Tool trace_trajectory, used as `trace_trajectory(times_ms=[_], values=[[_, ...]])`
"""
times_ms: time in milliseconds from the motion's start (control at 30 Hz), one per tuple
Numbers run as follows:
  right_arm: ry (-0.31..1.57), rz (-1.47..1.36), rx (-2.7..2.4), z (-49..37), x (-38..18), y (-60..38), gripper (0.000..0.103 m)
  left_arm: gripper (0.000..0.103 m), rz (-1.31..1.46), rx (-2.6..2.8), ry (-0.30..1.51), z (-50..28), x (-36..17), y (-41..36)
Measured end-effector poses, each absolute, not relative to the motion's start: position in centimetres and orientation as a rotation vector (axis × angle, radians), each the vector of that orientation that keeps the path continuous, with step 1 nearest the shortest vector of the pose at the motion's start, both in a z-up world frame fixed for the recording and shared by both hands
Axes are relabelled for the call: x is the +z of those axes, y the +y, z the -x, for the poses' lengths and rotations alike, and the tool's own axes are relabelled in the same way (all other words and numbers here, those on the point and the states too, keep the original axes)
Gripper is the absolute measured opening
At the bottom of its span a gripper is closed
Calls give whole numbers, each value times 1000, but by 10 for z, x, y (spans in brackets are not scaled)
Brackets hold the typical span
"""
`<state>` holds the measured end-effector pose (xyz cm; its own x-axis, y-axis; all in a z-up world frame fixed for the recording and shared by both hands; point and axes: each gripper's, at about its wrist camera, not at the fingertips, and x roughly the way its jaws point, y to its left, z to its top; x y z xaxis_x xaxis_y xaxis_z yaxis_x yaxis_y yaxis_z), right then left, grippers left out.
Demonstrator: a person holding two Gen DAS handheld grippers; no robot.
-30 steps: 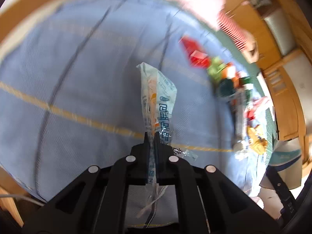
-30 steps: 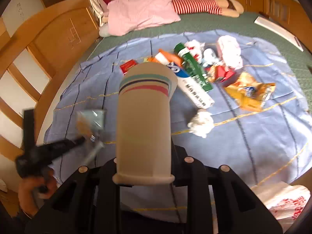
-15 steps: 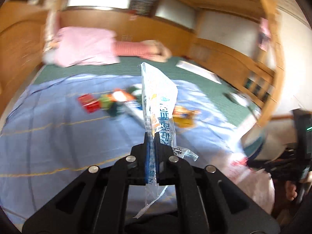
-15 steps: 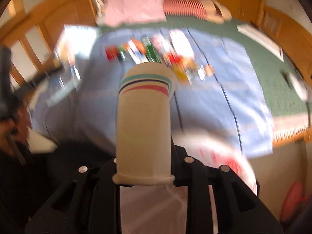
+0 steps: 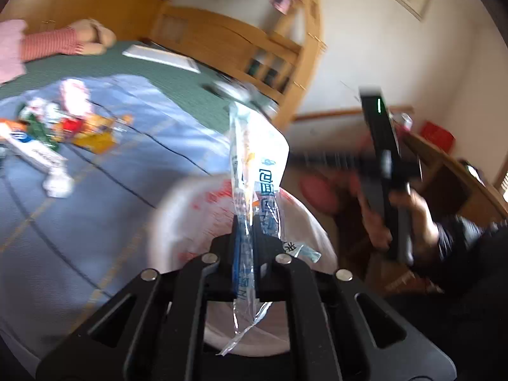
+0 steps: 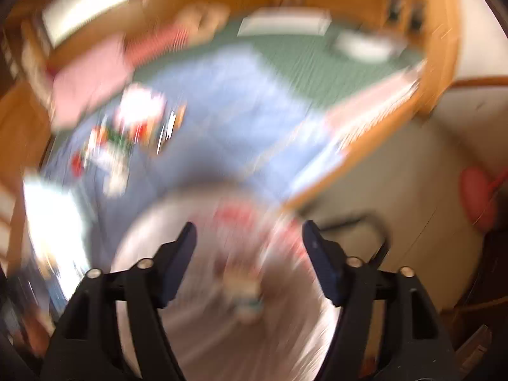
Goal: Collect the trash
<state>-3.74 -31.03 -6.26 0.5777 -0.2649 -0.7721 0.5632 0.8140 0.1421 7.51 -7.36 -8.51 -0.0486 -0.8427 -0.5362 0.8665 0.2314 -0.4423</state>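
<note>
**Cup released over bag; wrapper still gripped**

Both views have swung from the bed to the white plastic bag [image 5: 190, 219] with red print at the bed's edge, its open mouth now below both grippers. The right gripper [image 6: 249, 238] held a striped paper cup half a second ago; its jaws have just been opening and now stand wide with nothing between them. A blurred pale shape with a teal band [image 6: 246, 292], possibly that cup, lies inside the bag. The left gripper [image 5: 246, 231] remains nearly closed on the clear printed wrapper [image 5: 254, 171], which stands upright above the bag; its jaws have eased slightly.

The blue bedsheet [image 5: 57, 238] covers a green mattress [image 5: 133, 66] in a wooden frame [image 5: 222, 38]. Remaining litter [image 5: 47, 136] is clustered well apart on the sheet.
</note>
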Motion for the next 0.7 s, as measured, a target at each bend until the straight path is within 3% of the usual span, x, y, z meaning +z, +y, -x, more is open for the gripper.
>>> trace_trajectory(times_ms=[67,100,133,300,567,700], values=[[675,-364,-546,46,-43,-310,93,52,-79,-1406,849,-63,-92,-85],[617,-334,-571,47,-35,-309,100,80,-88,-1388,841,-60,-95,-87],[576,-298,-594,47,-30,-307,100,86,-82,-1366,824,-61,-94,-87],[434,-93,-691,33,-19,-284,100,98,102,-1135,702,-103,-75,-40],[483,-233,-363,-59,-22,-254,100,99,295,-431,482,-195,-22,79],[525,-168,-240,-135,-30,-203,100,99,233,-113,548,-225,-46,123]])
